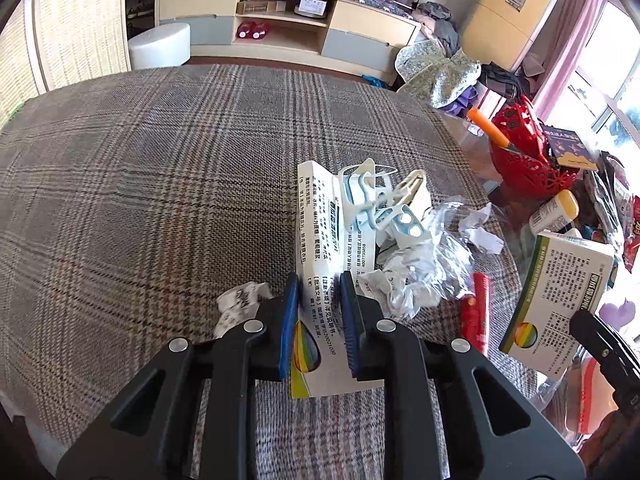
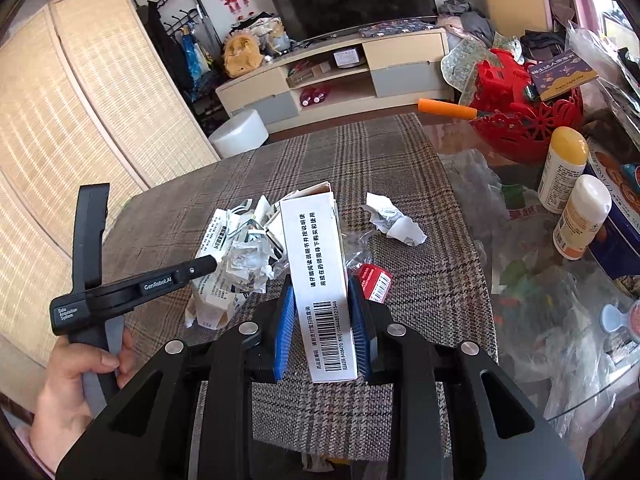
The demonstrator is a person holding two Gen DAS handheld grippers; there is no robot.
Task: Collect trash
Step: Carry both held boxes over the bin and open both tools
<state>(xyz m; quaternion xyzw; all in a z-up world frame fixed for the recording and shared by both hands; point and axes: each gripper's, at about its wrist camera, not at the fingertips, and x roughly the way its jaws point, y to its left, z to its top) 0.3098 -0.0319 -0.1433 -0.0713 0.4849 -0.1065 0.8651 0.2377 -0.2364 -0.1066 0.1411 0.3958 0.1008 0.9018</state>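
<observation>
A plaid woven cloth covers the surface (image 1: pixel 140 200). Mid-collection: each hand-held gripper is clenched on a stiff white printed box, the left (image 1: pixel 319 322) low centre on a flattened box (image 1: pixel 328 264), the right (image 2: pixel 320 336) on an upright carton (image 2: pixel 320 272). Next, I judge, both need carrying to a bin. Crinkled plastic (image 1: pixel 424 272) and crumpled paper (image 2: pixel 394 220) remain at centre.

At the right frame edge, the blue tin (image 2: pixel 624 216) is cut off; the box (image 2: pixel 320 280) hides trash behind it.

Woven plaid tablecloth (image 1: pixel 160 184); seemingly glossy cardboard box (image 2: pixel 316 256)
</observation>
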